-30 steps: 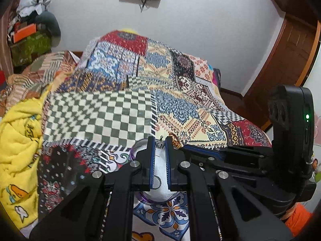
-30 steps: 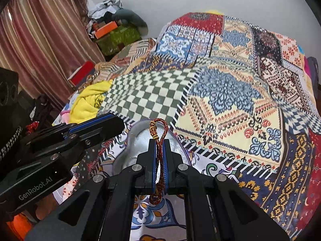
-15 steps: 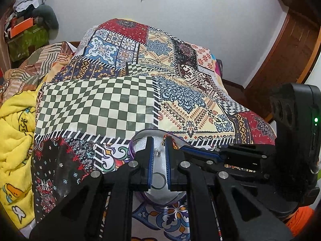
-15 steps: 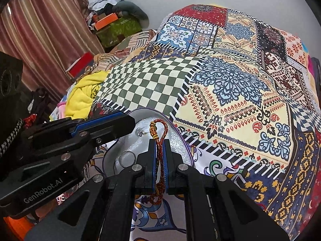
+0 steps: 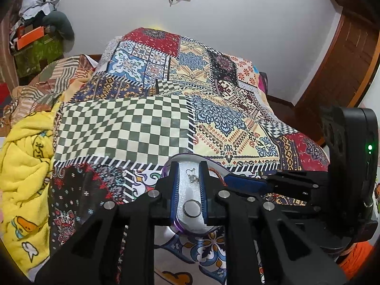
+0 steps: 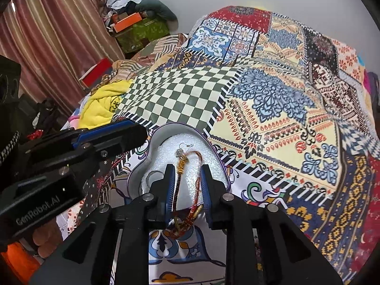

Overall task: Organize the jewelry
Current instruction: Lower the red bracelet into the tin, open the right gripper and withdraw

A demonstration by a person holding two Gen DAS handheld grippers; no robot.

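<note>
On the bed, covered by a patchwork quilt (image 5: 147, 128), sits a small purple-rimmed tray (image 6: 215, 153) with a white foam lining. The left gripper (image 5: 188, 178) hovers over the tray with its jaws open and nothing between them. Between its fingers, an earring (image 5: 193, 178) with a hook lies on the foam, and nearer the camera a round ring (image 5: 192, 208) rests flat. The right gripper (image 6: 186, 182) is also over the tray with its jaws spread apart. A red and gold thread bracelet (image 6: 187, 185) lies loose between them, one end on the foam near the earring (image 6: 181, 150), the other trailing over the tray's near edge onto the quilt (image 6: 280, 123). A yellow blanket (image 5: 23, 166) is bunched at the bed's left side.
</note>
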